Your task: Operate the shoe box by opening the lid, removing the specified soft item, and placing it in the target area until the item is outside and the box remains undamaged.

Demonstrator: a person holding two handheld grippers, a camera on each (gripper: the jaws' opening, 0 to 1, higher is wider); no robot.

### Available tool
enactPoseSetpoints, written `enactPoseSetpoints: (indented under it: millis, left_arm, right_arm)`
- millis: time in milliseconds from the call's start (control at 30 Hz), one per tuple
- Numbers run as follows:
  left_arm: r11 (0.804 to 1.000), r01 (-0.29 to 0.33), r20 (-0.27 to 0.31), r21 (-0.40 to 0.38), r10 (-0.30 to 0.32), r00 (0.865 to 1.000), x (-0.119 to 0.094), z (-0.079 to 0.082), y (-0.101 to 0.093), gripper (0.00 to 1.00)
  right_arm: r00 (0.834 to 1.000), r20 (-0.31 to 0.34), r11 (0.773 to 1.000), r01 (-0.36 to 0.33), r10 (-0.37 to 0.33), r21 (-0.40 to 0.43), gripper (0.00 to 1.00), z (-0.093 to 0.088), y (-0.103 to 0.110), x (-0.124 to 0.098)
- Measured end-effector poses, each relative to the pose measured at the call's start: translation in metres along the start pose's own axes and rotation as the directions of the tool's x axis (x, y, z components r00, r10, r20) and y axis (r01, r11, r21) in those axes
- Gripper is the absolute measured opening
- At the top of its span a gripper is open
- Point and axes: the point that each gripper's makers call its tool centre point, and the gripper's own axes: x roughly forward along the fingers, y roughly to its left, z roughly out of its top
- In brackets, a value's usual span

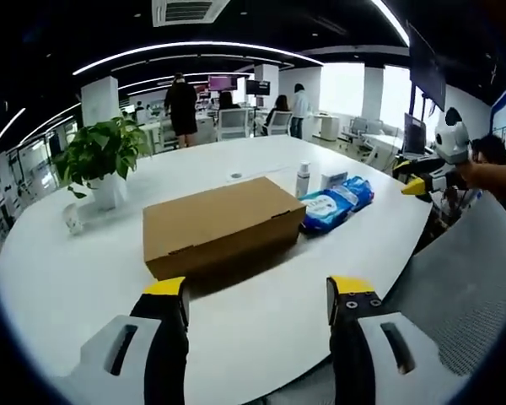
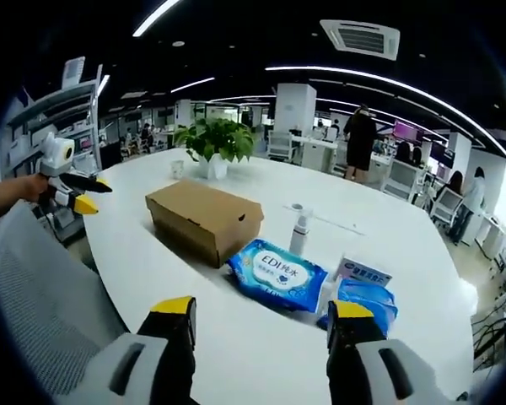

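The brown cardboard shoe box point(image 1: 223, 224) lies on the white table point(image 1: 67, 278) with its lid down. My left gripper point(image 1: 257, 291) hovers open just in front of it, nothing between its yellow-tipped jaws. A blue soft wipes pack point(image 1: 333, 205) rests against the box's right end. In the right gripper view the box point(image 2: 204, 218) sits at centre left, with the blue pack point(image 2: 278, 274) beside it. My right gripper point(image 2: 262, 312) is open and empty, short of the pack. Each gripper also appears from the other side, held off the table's edge: right gripper point(image 1: 434, 173), left gripper point(image 2: 76, 198).
A small white bottle point(image 2: 299, 229), a small carton point(image 2: 363, 272) and a second blue pack point(image 2: 367, 299) lie near the wipes. A potted plant point(image 1: 101, 160) stands at the table's far left. A grey chair back point(image 1: 472, 278) is close to me. People stand among desks behind.
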Motion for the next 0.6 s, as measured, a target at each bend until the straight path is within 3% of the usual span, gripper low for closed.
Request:
enactPoseSetpoints:
  millis: [333,600]
  left_arm:
    - [1.000,-0.002,0.040,-0.027,0.003,0.999,-0.024,0.000,-0.016,0.81]
    - [1.000,-0.016,0.026,-0.018,0.017,1.000,-0.039,-0.009,-0.024,0.93]
  right_arm:
    - [0.998,0.019,0.999,0.052,-0.052,0.009,0.73,-0.011,-0.006,-0.033]
    - [0.996,0.031,0.996,0.087,-0.088,0.027,0.83,-0.018,-0.003,-0.055]
